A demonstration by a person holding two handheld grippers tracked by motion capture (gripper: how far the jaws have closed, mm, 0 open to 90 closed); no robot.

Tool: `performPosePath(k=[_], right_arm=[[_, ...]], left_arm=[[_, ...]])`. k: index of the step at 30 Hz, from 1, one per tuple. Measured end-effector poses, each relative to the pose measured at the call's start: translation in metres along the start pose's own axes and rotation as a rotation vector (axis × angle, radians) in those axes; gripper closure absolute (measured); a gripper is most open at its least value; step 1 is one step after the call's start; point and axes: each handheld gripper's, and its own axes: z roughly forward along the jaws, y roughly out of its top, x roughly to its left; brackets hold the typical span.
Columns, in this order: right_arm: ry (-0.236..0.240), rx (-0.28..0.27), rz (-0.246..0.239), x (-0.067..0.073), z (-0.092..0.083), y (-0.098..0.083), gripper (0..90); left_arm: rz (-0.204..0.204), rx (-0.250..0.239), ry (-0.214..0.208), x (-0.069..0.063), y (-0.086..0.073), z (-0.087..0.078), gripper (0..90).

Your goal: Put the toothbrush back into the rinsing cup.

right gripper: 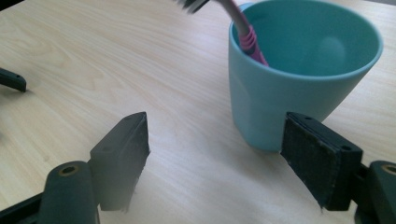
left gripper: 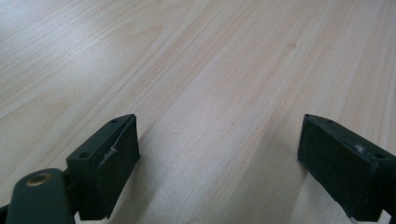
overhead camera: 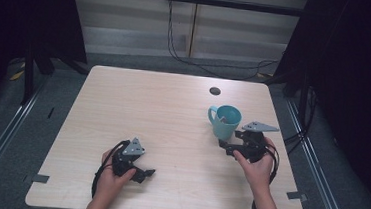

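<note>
Looking down from the high view, I see the teal cup [overhead camera: 225,121] on the desk [overhead camera: 162,122], just beside my right gripper [overhead camera: 236,141]. Its view shows fingers [right gripper: 122,154] apart, the toothbrush [right gripper: 243,32] inside the cup. Left gripper view: fingers [left gripper: 109,161] apart, holding nothing. I think the drop is done; next I back away.

One teal cup [overhead camera: 225,121] stands on the single bench [overhead camera: 163,113], just ahead of the right claw [overhead camera: 234,142] and well apart from the left claw [overhead camera: 144,174]. One pink-handled toothbrush [right gripper: 243,28] leans inside that cup. Two claws are in hand, one per hand. One dark round hole [overhead camera: 215,91] sits in the bench beyond the cup.
</note>
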Motion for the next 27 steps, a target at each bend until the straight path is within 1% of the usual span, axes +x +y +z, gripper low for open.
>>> performPosePath(k=[4,7,11,21,27], right_arm=[[0.021,0.001,0.008,0.003,0.001,-0.008,22.0],[0.029,0.022,0.016,0.005,0.003,-0.014,20.2],[0.044,0.029,0.02,0.006,0.007,-0.023,19.3],[0.039,0.054,0.027,0.005,0.008,-0.042,19.2],[0.037,0.072,0.021,0.004,0.008,-0.051,18.6]], left_arm=[[0.0,0.0,0.0,0.0,0.0,0.0,12.4],[0.0,0.0,0.0,0.0,0.0,0.0,12.4],[0.0,0.0,0.0,0.0,0.0,0.0,12.4],[-0.001,0.0,0.002,0.0,0.0,0.0,12.4],[-0.001,0.0,0.002,0.0,0.0,0.0,12.4]])
